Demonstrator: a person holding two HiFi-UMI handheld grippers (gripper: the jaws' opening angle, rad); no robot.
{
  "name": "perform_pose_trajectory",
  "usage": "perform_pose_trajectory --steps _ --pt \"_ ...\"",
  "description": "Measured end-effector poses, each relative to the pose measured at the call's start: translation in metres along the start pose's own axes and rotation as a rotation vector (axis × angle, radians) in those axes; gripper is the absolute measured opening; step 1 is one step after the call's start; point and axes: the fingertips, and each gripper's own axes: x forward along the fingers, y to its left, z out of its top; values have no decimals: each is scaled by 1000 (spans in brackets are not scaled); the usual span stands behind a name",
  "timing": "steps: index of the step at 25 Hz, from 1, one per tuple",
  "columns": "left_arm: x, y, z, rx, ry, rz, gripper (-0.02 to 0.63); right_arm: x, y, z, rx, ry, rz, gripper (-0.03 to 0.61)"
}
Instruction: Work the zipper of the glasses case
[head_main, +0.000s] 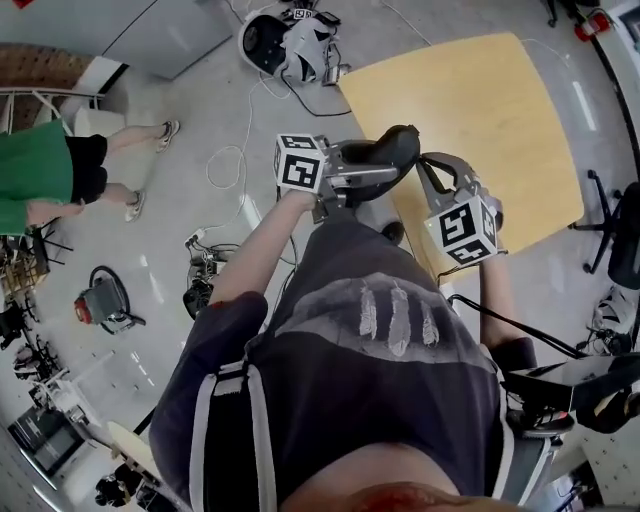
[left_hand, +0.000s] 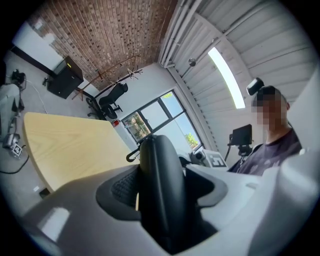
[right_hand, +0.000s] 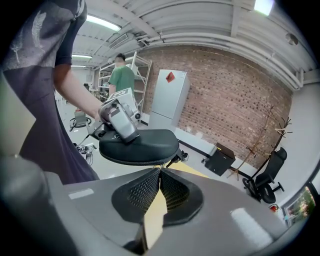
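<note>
Left tongs (head_main: 372, 172) grasp black glasses case (left_hand: 160, 190) aloft; right tongs (right_hand: 160, 172) clenched, tips just beneath case; wooden table (head_main: 480, 100) beyond.

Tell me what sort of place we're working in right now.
Most likely a robotics lab or workshop in a converted industrial room: a bare brick wall, metal shelving, loose cables and gear spread over the concrete floor, and a plain wooden table.

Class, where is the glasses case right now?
Head view, centre: the glasses case is held in the left tongs, over the edge of the wooden table.
</note>
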Motion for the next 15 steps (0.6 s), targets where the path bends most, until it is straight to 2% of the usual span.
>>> perform_pose_trajectory --steps 8,15 --pt "-37 0 13 -1 -97 57 273 20 12 34 -57 -35 16 5" --pt "-24 -4 7 -19 -139 58 272 7 13 24 -61 -8 -13 6"
